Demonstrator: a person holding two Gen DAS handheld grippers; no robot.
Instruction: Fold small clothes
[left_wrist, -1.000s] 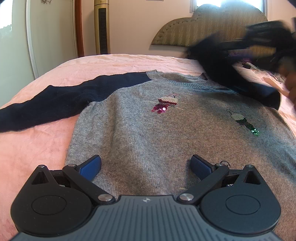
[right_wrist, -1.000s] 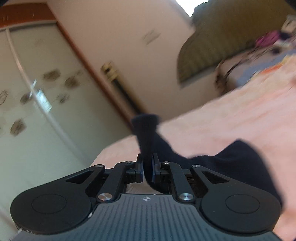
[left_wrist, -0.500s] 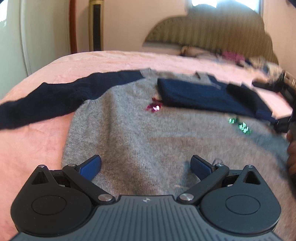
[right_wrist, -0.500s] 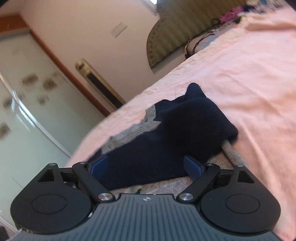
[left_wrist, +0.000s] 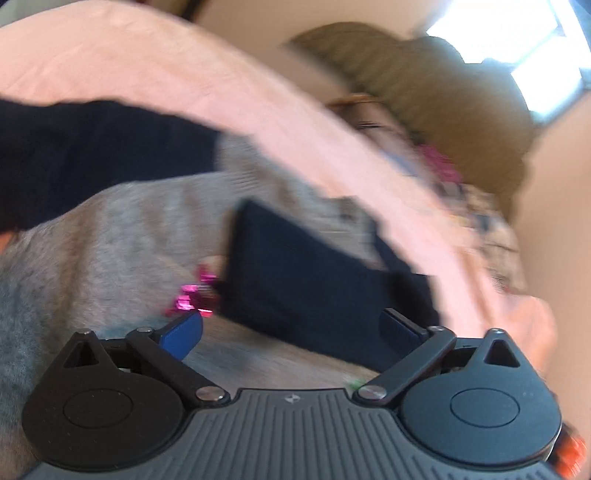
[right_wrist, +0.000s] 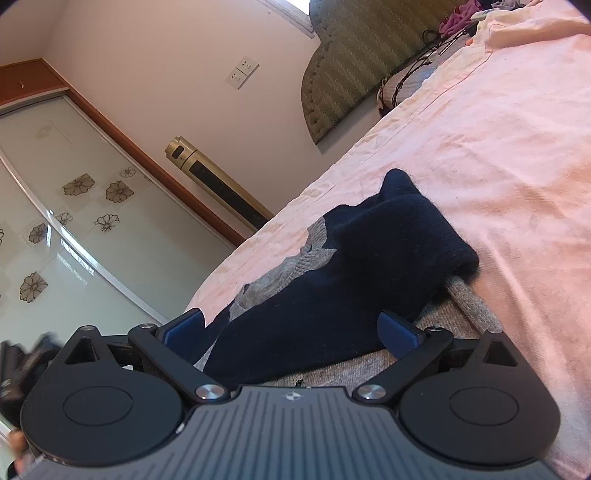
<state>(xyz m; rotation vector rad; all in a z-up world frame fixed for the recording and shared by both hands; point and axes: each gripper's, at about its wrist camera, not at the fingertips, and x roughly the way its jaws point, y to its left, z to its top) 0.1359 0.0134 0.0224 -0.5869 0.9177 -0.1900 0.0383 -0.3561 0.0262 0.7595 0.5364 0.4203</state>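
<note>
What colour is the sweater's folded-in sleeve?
Navy, on a grey body; the sleeve shows best in the right wrist view.

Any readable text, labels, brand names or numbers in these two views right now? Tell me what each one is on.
No readable words or numbers in either view.
Right hand-held gripper: small emblem on its body, a mark, not letters.
Left hand-held gripper: same emblem, blurred.
Grey sweater: pink sequin motif, a picture, no text.
Tower fan: dark panel, nothing legible.
Wall sockets: no markings legible.
</note>
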